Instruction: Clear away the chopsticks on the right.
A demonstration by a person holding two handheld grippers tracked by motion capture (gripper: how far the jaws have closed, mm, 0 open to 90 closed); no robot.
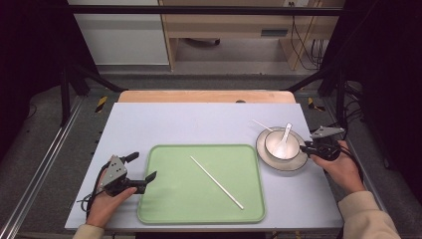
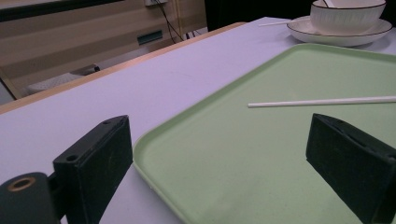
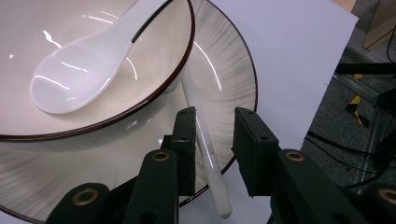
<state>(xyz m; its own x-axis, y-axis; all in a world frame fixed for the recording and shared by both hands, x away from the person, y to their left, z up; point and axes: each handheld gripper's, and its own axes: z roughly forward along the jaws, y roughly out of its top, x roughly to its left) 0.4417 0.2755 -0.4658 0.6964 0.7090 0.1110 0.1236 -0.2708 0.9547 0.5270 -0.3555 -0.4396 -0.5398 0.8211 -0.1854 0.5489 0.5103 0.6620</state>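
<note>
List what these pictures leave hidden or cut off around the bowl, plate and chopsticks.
- Right gripper view: the chopstick on the plate runs under the bowl; its far end is hidden.
- Right gripper view: whether the right gripper touches that chopstick is unclear.
- Left gripper view: the tray chopstick is cut off at the right edge.
- Left gripper view: the bowl's rim hides the inside.

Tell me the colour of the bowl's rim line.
Dark brown, a thin line round the cream bowl's rim; clearest in the right gripper view.

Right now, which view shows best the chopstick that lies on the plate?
The right gripper view: the chopstick lies close, between the open jaws, resting on the plate beside the bowl. The high view and left gripper view show its far tip.
</note>
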